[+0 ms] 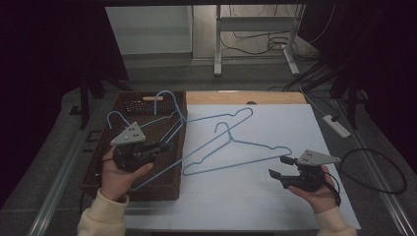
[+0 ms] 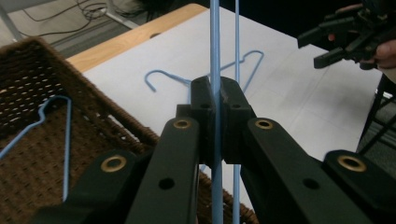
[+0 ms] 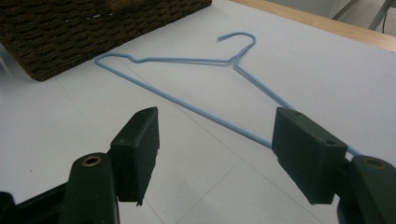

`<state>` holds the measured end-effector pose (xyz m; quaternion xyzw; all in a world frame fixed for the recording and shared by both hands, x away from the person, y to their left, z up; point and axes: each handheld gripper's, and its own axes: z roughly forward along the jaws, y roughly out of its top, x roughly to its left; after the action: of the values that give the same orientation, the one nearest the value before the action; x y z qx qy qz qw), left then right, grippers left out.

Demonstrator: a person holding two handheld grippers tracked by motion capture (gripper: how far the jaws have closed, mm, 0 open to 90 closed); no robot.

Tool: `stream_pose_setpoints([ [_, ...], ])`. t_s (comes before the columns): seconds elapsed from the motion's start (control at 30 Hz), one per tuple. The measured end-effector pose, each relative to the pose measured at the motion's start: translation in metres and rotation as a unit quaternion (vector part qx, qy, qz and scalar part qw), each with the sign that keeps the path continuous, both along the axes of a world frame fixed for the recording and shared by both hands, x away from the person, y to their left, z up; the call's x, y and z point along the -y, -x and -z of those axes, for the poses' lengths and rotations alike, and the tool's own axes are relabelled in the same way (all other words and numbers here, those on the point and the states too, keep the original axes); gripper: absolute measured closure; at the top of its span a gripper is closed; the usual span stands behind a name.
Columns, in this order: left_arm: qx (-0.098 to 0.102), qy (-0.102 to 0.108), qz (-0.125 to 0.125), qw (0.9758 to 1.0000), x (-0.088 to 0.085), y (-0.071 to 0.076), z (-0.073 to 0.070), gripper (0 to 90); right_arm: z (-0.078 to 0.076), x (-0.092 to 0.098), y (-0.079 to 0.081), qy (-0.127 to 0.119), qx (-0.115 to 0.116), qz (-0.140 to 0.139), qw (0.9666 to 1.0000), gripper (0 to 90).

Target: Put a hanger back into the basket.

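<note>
My left gripper (image 1: 163, 146) hovers over the wicker basket (image 1: 147, 191), shut on the wire of a blue hanger (image 1: 211, 142). That hanger slants from the basket out over the white table, hook far right. In the left gripper view the pads (image 2: 201, 100) pinch the blue wire (image 2: 215, 56). A second blue hanger (image 1: 236, 163) lies flat on the white sheet. My right gripper (image 1: 278, 167) rests open just beside its right end. The right gripper view has this hanger (image 3: 187, 60) lying ahead, its lower bar running past the right jaw, nothing between the pads.
More blue hangers (image 1: 164, 94) sit in the brown basket (image 3: 70, 28) at the table's left. A wooden strip (image 1: 246, 97) edges the far side. A power strip (image 1: 336, 125) and cables lie on the floor to the right. A desk frame stands beyond.
</note>
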<state>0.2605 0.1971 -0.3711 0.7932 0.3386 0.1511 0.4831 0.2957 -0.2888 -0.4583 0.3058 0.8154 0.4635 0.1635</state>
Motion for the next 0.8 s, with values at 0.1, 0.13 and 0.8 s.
stream_pose_setpoints([
  [0.1,0.002,0.004,-0.013,0.9999,-0.009,0.001,-0.001,86.3,0.000,0.000,0.000,0.001,-0.001,0.000,1.0000,33.1],
  [0.13,0.004,0.005,-0.019,0.9998,-0.013,0.001,-0.002,86.3,0.000,0.000,0.000,0.001,-0.001,0.000,1.0000,33.1],
  [0.8,0.004,-0.014,-0.162,0.9868,-0.089,-0.003,0.010,86.3,0.003,-0.002,-0.001,0.007,-0.005,-0.002,1.0000,32.9],
])
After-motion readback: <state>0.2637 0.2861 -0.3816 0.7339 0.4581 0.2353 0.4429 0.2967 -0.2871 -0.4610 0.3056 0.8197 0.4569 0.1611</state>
